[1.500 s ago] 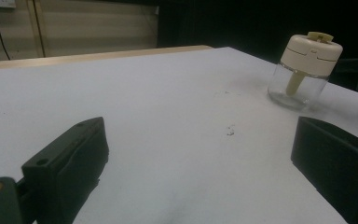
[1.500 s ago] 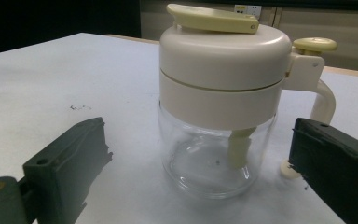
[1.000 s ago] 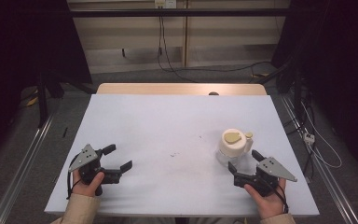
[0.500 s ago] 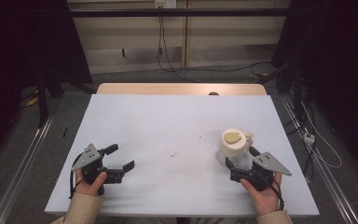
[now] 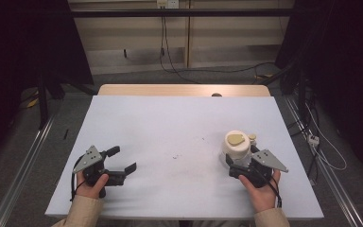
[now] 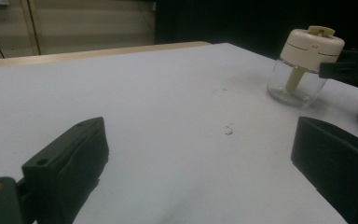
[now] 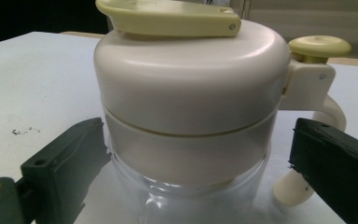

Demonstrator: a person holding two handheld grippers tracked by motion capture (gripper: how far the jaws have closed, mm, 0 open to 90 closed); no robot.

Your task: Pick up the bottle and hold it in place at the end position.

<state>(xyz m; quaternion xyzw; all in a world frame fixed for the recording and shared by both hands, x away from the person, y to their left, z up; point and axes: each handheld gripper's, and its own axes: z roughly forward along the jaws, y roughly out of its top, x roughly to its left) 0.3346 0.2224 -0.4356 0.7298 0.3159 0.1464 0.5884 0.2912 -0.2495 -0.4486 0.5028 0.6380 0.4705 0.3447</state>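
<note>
A small jar [image 5: 236,144] with a clear glass body, a cream lid, a pale yellow tab on top and a cream side handle stands upright at the right of the table. My right gripper [image 5: 239,161] is open, one jaw on each side of the jar's body; in the right gripper view the jar [image 7: 186,93] sits between the jaws [image 7: 198,140], with a gap at the right jaw. My left gripper [image 5: 124,159] rests open at the front left, holding nothing. In the left gripper view its jaws [image 6: 200,135] frame bare table, with the jar [image 6: 303,65] far off to the right.
The pale blue-white tabletop [image 5: 170,123] has a few dark specks [image 5: 175,156] near its middle. A wooden edge [image 5: 184,90] runs along the back. Cables and metal rails lie on the floor around the table.
My right gripper has moved forward and left until its jaws flank the jar. The left gripper has barely moved.
</note>
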